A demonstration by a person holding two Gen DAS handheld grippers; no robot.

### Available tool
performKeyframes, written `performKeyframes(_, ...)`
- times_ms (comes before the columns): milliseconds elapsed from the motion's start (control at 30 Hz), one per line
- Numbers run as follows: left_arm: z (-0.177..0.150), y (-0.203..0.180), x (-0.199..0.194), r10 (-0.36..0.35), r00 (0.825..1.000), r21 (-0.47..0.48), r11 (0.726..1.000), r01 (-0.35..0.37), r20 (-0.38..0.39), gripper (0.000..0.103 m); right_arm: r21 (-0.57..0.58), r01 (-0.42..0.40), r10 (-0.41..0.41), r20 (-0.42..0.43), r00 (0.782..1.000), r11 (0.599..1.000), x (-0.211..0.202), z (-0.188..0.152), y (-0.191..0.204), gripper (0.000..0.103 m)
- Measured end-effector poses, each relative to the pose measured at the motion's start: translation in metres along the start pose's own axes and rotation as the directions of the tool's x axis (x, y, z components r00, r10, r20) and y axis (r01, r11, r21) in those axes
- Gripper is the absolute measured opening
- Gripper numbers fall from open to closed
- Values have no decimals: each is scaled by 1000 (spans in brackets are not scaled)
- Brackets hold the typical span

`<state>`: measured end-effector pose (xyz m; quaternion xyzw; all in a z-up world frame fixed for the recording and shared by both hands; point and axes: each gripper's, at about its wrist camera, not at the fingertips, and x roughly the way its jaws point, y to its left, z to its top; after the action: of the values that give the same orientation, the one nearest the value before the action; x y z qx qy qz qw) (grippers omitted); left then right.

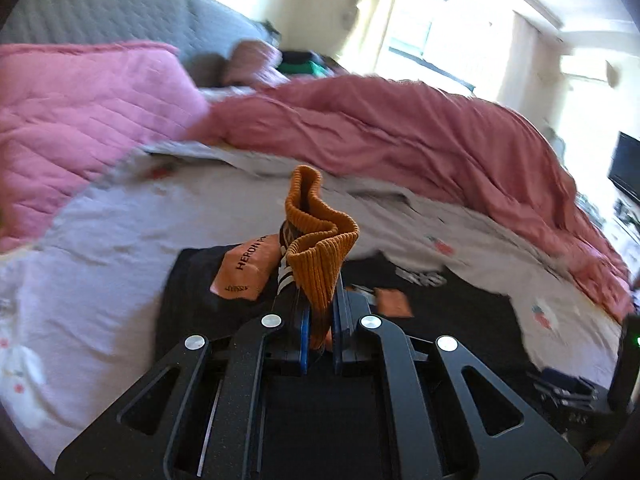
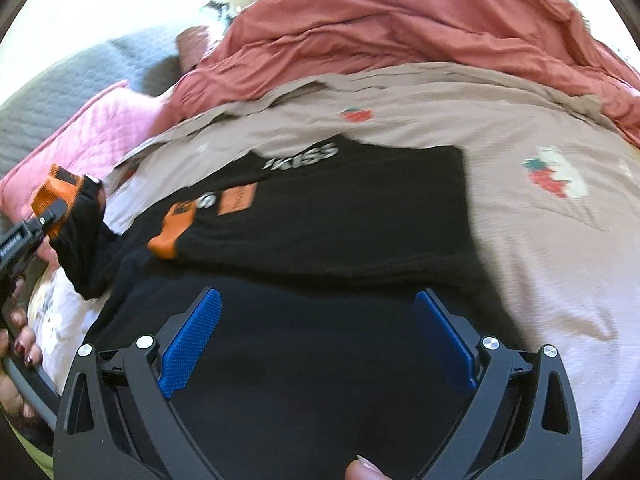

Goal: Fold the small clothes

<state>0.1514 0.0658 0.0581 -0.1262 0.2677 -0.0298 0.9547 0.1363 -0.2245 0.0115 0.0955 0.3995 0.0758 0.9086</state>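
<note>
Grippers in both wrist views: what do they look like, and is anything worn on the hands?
Both the left gripper and right gripper have black angular linkage frames with cut-outs, silver round pivots and textured blue pads. A hand at the edge shows dark red nail polish; no sleeves visible.

Left gripper [image 1: 320, 312]: black linkage arms, silver rivets, blue pads.
Right gripper [image 2: 318, 344]: black frame, textured blue pads [image 2: 192, 340].
Fingernails [image 2: 25, 347]: dark red polish.
</note>
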Motion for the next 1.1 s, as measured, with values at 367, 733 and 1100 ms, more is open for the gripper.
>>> performKeyframes(367, -65, -51, 54, -116, 961, 181, 970, 164, -249, 9, 90, 48, -49, 2, 999, 995, 1, 1, -29, 97)
performKeyframes(733, -67, -55, 30, -144, 956, 222, 954, 203, -257, 35, 65, -16, 16, -2, 1000, 998, 7, 12, 0, 97)
performKeyframes(1100, -20, 39, 15, 92, 990, 24, 996, -90, -107, 54, -21, -196, 192, -129, 973, 980, 53, 4, 75, 97)
